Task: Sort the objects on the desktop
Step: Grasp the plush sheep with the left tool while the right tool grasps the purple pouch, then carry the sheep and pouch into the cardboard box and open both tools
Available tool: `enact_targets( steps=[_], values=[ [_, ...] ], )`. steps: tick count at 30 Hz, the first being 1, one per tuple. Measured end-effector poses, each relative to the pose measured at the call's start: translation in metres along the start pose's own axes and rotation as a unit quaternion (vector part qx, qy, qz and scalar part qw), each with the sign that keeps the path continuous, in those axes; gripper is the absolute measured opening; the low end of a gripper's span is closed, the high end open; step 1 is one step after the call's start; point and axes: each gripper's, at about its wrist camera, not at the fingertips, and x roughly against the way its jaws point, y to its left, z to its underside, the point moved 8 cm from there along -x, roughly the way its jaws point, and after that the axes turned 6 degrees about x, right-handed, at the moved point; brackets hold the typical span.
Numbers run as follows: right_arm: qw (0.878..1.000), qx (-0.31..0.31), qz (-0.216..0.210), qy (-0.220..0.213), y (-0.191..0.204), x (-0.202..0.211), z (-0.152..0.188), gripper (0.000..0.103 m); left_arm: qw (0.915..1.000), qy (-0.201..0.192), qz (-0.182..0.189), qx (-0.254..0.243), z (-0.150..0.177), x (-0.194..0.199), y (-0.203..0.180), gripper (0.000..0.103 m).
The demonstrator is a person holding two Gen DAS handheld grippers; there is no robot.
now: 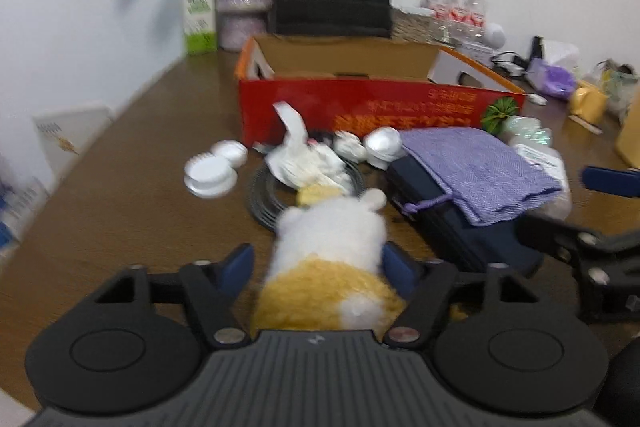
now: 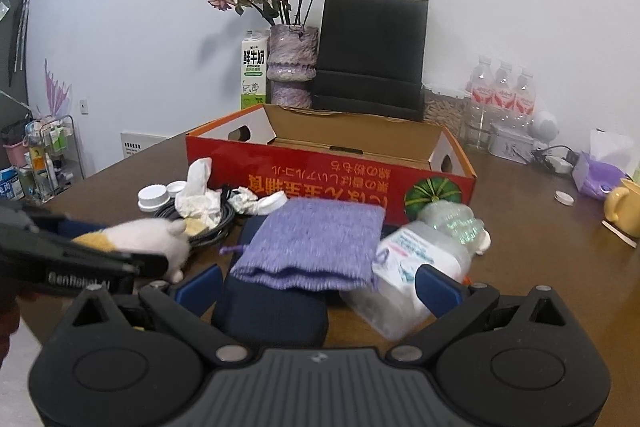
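1. The left gripper (image 1: 320, 267) has the plush toy (image 1: 332, 247) between its blue pads; the right pad touches the toy's flank, while the left pad shows a small gap, so a firm grip cannot be told in the blurred picture.
2. The toy, white with a yellow back, lies on the brown table (image 1: 120, 207), its head pointing away toward a coil of black cable (image 1: 260, 199).
3. The right gripper (image 2: 318, 289) stands open, its pads wide apart and touching nothing. Between them, further off, lie a dark blue case (image 2: 272, 311) and a clear plastic bottle (image 2: 416, 267) on its side.
4. A folded purple cloth (image 2: 312, 239) rests on top of the dark case.
5. Crumpled white tissue (image 1: 308, 159) sits on the cable coil; two white lids (image 1: 212, 171) lie just left of it.
6. Behind these stands an open red cardboard box (image 2: 332, 179), its inside bare as far as it shows.
7. Against the wall stand a milk carton (image 2: 254, 71), a vase of dried roses (image 2: 290, 67), a black paper bag (image 2: 372, 55) and water bottles (image 2: 504, 95).
8. At the far right sits a yellow mug (image 2: 624, 205).
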Motion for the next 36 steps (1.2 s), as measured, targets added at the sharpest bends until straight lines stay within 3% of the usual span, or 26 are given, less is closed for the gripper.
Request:
enact_targets(
  steps=[11, 14, 17, 19, 24, 36],
  values=[
    [1.0, 0.008, -0.003, 0.015, 0.005, -0.038, -0.008, 0.08, 0.9981, -0.04, 0.016, 0.044, -0.02, 0.011, 0.017, 0.049],
    [1.0, 0.019, 0.0, 0.015, 0.008, -0.038, -0.009, 0.069, 0.9978, -0.041, 0.018, 0.049, -0.021, 0.011, 0.019, 0.049],
    [0.999, 0.032, 0.003, 0.017, 0.011, -0.037, -0.009, 0.052, 0.9976, -0.041, 0.021, 0.051, -0.02, 0.009, 0.019, 0.049],
    [0.999, 0.037, 0.001, 0.019, 0.013, -0.036, -0.008, 0.035, 0.9973, -0.042, 0.022, 0.055, -0.019, 0.009, 0.02, 0.049],
    [0.999, 0.034, -0.003, 0.005, 0.011, -0.029, -0.013, 0.011, 0.9967, -0.051, 0.024, 0.057, -0.02, 0.016, 0.02, 0.049],
    [0.996, 0.015, -0.015, -0.086, -0.001, 0.014, -0.057, 0.007, 0.9896, -0.127, 0.044, 0.051, -0.058, 0.055, 0.006, 0.047]
  ],
)
